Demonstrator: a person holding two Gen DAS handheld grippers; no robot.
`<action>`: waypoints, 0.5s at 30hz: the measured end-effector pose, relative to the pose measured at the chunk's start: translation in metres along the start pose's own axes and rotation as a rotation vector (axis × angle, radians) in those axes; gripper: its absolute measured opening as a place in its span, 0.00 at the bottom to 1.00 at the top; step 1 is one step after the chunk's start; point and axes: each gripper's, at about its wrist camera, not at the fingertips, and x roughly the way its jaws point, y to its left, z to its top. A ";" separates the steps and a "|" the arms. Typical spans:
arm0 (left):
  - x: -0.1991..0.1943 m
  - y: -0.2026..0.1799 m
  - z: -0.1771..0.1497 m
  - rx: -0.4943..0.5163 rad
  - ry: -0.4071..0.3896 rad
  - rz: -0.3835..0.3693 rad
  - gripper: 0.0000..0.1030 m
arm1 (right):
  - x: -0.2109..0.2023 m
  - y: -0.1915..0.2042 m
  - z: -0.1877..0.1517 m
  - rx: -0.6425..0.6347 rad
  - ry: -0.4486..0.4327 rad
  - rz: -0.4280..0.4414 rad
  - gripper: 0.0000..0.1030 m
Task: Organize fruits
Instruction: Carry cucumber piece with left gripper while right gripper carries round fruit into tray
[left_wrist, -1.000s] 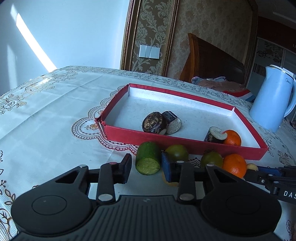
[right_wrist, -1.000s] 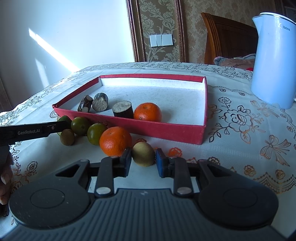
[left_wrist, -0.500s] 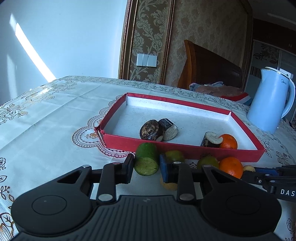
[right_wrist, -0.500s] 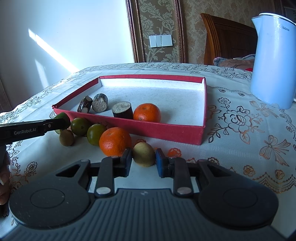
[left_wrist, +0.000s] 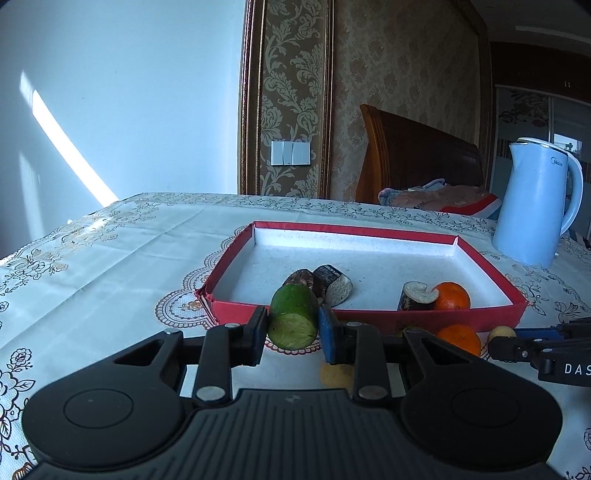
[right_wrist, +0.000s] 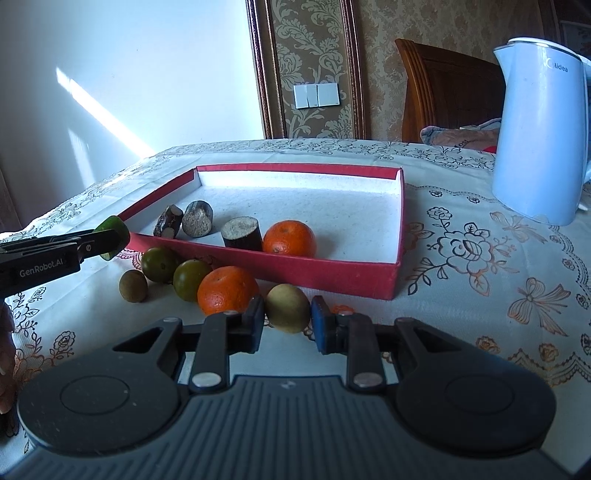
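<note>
My left gripper (left_wrist: 292, 334) is shut on a green cut fruit piece (left_wrist: 293, 316) and holds it raised near the front left corner of the red tray (left_wrist: 369, 233); it also shows in the right wrist view (right_wrist: 112, 238). My right gripper (right_wrist: 287, 325) stands around a yellowish round fruit (right_wrist: 287, 307) on the cloth, jaws close to its sides with a small gap. The tray (right_wrist: 332, 273) holds dark cut pieces (right_wrist: 242, 232) and an orange (right_wrist: 290, 238). An orange (right_wrist: 227, 290), two green fruits (right_wrist: 190, 278) and a small brown fruit (right_wrist: 133, 285) lie before it.
A pale blue kettle (right_wrist: 539, 129) stands right of the tray, also in the left wrist view (left_wrist: 532, 206). A wooden chair (left_wrist: 417, 162) with cloth on it stands behind the table. The patterned tablecloth (left_wrist: 110, 258) covers the table.
My left gripper has closed on the green piece and lifted it off the cloth toward the tray's edge. My right gripper has crept slightly closer around the yellowish fruit.
</note>
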 end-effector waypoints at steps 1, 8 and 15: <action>0.000 -0.001 0.001 0.005 -0.005 0.002 0.28 | 0.000 0.000 0.000 0.001 -0.003 -0.002 0.25; 0.001 -0.009 0.011 0.024 -0.032 -0.011 0.28 | -0.004 -0.002 0.003 0.017 -0.037 -0.007 0.25; 0.007 -0.030 0.025 0.061 -0.056 -0.060 0.28 | -0.006 -0.004 0.018 0.024 -0.084 -0.028 0.25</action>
